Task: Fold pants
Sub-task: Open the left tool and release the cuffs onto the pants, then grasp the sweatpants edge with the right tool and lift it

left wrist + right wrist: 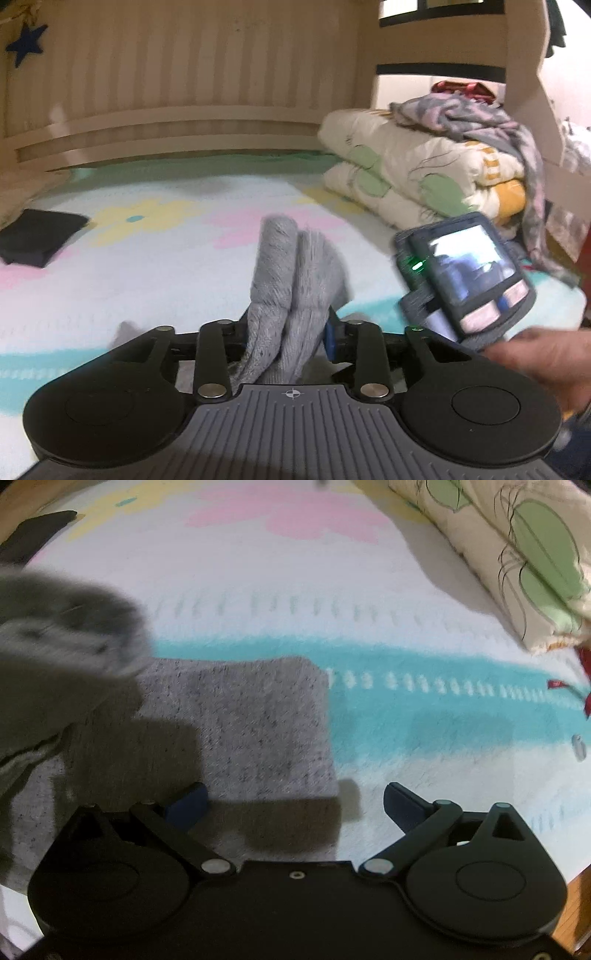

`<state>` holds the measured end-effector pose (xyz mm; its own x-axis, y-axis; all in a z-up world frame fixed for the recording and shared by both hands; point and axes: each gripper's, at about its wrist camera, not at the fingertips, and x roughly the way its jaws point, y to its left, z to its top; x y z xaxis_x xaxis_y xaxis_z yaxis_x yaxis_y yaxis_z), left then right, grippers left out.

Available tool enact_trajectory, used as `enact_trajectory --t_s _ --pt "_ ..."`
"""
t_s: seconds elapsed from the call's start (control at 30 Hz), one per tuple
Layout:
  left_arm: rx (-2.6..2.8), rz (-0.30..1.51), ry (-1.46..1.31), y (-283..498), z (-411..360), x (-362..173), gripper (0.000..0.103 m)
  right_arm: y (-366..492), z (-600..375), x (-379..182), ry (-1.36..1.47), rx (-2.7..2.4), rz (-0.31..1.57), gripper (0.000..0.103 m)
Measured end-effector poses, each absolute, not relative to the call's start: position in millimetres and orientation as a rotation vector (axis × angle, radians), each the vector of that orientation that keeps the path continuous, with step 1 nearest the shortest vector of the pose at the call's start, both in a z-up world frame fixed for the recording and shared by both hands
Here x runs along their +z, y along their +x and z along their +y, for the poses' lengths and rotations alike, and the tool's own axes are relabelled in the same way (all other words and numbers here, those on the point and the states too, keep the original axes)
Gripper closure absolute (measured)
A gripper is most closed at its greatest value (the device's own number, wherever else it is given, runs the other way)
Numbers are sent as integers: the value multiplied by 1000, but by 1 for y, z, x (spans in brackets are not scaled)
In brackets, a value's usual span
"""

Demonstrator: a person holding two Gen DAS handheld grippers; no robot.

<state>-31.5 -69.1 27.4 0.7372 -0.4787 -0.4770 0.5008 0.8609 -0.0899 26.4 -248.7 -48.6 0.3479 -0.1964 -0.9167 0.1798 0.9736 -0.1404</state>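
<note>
The grey pants (240, 720) lie partly folded on the flowered bed sheet (406, 602). In the left wrist view a bunched fold of the grey pants (291, 280) stands up between the fingers of my left gripper (288, 339), which is shut on it. A blue pad (328, 338) shows against the cloth. In the right wrist view that lifted cloth is a blurred grey mass (66, 635) at the left. My right gripper (295, 805) hangs open over the near right corner of the flat part, with nothing between its fingers. Its body with the screen (465, 277) is at the right of the left wrist view.
A folded cream quilt (424, 177) with a crumpled grey and pink garment (480, 118) on it lies at the back right. A dark folded item (37, 236) sits at the far left of the bed. A wooden headboard (184, 92) closes the back. A hand (546, 362) holds the right gripper.
</note>
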Motion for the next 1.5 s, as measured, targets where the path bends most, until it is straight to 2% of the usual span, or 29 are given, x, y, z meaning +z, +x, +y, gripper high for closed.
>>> enact_trajectory --t_s 0.2,0.3,0.5,0.8,0.9,1.43,1.5 --pt "-630 408 67 -41 -102 43 61 30 -269 -47 -47 -321 1183 3" --pt "-655 401 55 -39 -92 49 58 29 -286 -43 4 -359 1193 4" --pt "-533 544 137 -13 -42 27 57 19 -300 -31 106 -401 1152 6" --pt "-518 879 242 1 -1 -53 56 0 -302 -5 270 -204 1008 6" --pt "-524 835 300 -3 -5 -64 53 -5 -286 -6 268 -98 1001 7" --pt "-354 848 -16 34 53 -40 53 2 -256 -50 280 65 1077 6" --pt "-336 869 -54 41 61 -42 53 6 -256 -53 305 82 1073 9"
